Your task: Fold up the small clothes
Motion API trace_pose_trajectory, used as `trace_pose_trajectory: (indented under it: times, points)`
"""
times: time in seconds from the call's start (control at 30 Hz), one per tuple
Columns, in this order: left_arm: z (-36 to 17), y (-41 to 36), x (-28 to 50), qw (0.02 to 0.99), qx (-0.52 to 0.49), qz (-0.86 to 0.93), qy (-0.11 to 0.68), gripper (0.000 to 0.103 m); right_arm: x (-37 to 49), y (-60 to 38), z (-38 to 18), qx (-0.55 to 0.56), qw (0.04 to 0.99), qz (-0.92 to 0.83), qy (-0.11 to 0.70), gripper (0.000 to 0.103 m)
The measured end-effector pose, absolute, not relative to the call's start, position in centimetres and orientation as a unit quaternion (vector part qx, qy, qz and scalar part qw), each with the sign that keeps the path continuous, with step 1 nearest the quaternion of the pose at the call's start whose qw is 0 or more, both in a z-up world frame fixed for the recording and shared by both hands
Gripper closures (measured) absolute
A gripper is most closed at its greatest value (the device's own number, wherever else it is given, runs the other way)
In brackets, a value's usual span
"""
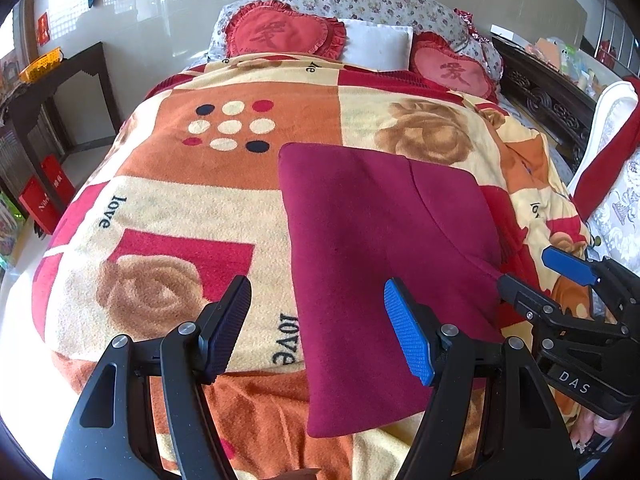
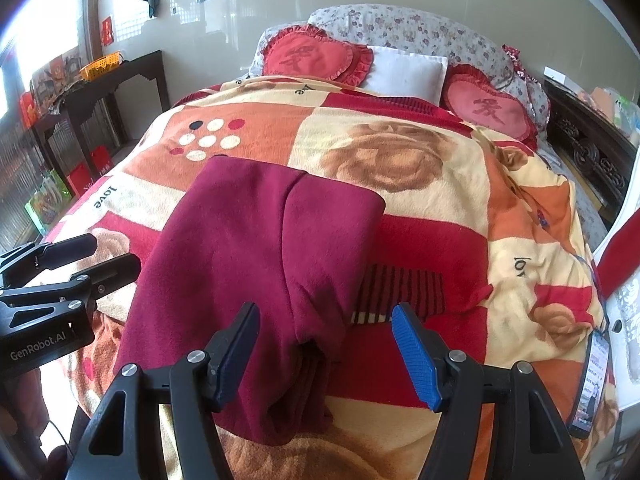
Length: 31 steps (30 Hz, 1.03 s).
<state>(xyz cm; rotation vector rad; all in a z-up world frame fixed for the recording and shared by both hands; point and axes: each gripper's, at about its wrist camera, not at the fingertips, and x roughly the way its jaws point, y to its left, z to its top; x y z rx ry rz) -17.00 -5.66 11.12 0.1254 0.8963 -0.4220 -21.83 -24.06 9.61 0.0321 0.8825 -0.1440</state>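
A dark red garment point(image 1: 376, 248) lies folded flat on the patterned blanket point(image 1: 168, 208) of a bed; it also shows in the right wrist view point(image 2: 256, 264). My left gripper point(image 1: 320, 328) is open and empty above the garment's near left edge. My right gripper point(image 2: 326, 354) is open and empty above the garment's near right corner, where its layers bunch up. The right gripper point(image 1: 544, 276) shows open at the right of the left wrist view. The left gripper point(image 2: 112, 256) shows open at the left of the right wrist view.
Two red heart cushions point(image 1: 280, 32) point(image 2: 488, 104) and a white pillow point(image 1: 380, 46) lie at the head of the bed. A dark side table point(image 1: 60, 80) stands left. A carved dark wood frame point(image 1: 548, 100) and a white chair point(image 1: 612, 140) stand right. A badge card point(image 2: 592, 384) hangs at the blanket's right edge.
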Motion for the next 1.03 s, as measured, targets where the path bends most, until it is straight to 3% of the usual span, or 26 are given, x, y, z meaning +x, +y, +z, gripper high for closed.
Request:
trace_pose_trajectory:
  times: [1.03]
  points:
    - [10.4, -6.1, -16.1, 0.88, 0.061, -0.201, 0.426, 0.033, -21.1, -24.4, 8.3, 0.024, 0.894, -0.066, 0.442, 0.037]
